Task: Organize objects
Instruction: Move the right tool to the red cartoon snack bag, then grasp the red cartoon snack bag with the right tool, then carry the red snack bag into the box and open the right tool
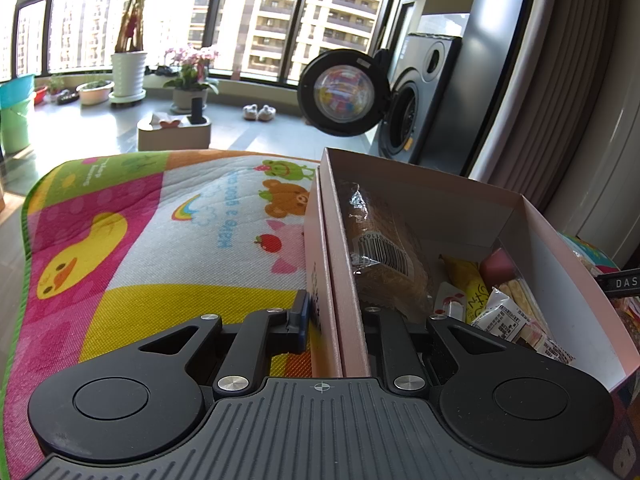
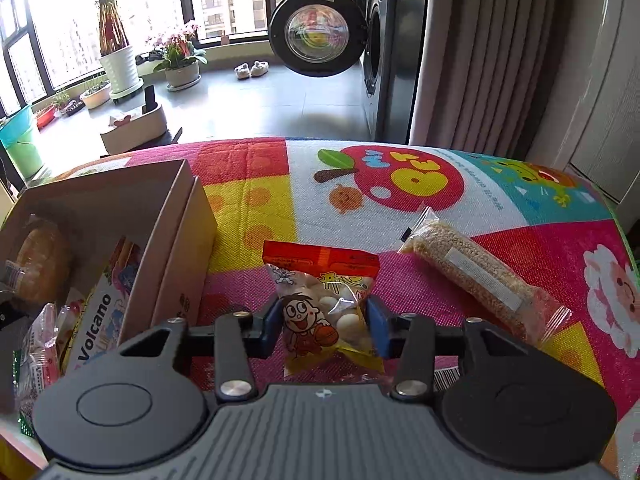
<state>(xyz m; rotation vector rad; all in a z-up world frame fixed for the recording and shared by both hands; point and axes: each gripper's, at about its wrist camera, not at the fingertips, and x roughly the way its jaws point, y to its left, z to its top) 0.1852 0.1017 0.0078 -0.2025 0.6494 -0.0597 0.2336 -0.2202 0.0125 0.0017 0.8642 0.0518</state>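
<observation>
A pink cardboard box (image 1: 560,264) stands on the colourful play mat (image 1: 160,240). It holds a wrapped bread loaf (image 1: 384,256), a yellow packet (image 1: 468,280) and several small snack packs. My left gripper (image 1: 336,314) straddles the box's left wall, with its blue pad (image 1: 301,320) pressed on the outside and the other finger hidden inside. My right gripper (image 2: 324,322) is shut on a snack bag (image 2: 320,280) with an orange top and a cartoon boy, just right of the box (image 2: 176,248). A clear packet of puffed grain (image 2: 476,276) lies further right.
The mat (image 2: 420,216) covers a raised surface whose far edge drops to a tiled floor. Beyond stand a washing machine with its round door open (image 2: 316,28), potted plants (image 2: 120,60), a tissue holder (image 2: 136,128) and a curtain (image 2: 480,60). A Volcano packet (image 2: 100,320) leans inside the box.
</observation>
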